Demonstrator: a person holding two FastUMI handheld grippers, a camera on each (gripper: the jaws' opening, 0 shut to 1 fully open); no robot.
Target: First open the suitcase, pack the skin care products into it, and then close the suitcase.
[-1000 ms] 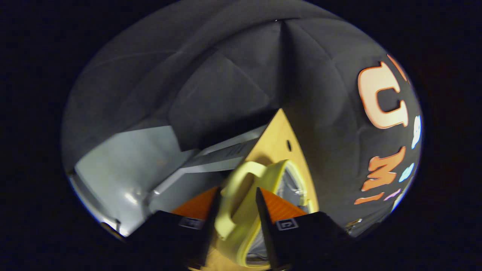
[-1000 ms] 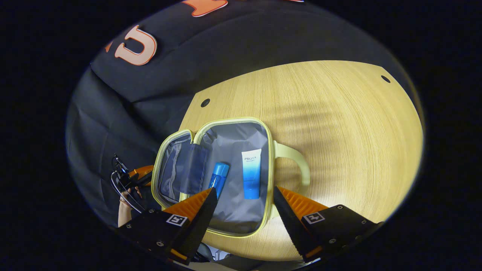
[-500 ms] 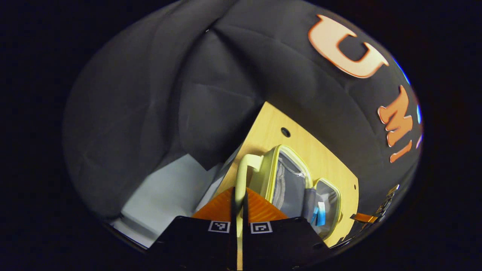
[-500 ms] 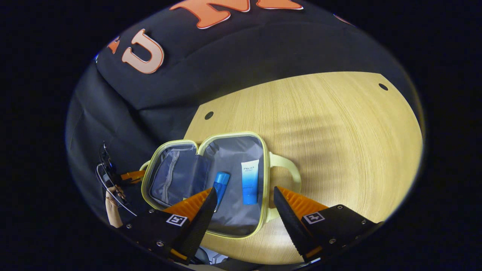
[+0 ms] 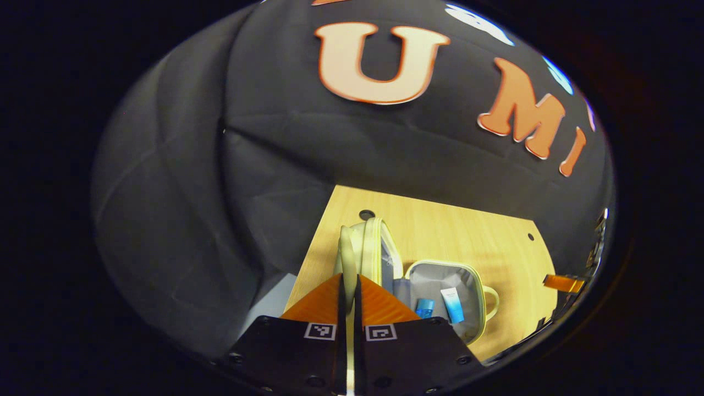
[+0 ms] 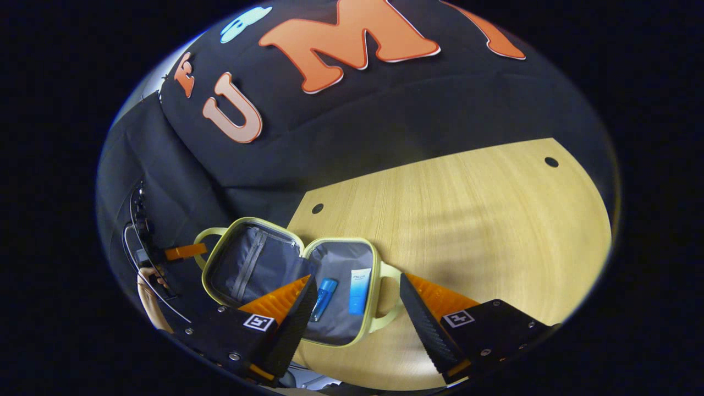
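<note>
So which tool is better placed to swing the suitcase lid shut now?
The left tool. It is already clamped on the lid's handle, with the lid raised on edge. The right tool hangs open above the base half, gripping nothing.

I count one suitcase (image 6: 308,286), lying open on one wooden table (image 6: 467,220). Two skin care items inside: one blue bottle (image 6: 325,291), one blue-white tube (image 6: 359,290). Two handles (image 6: 389,300) on the case, one per half. Two grippers: left gripper (image 5: 348,308), right gripper (image 6: 357,313). Two holes (image 6: 317,208) in the tabletop.
</note>
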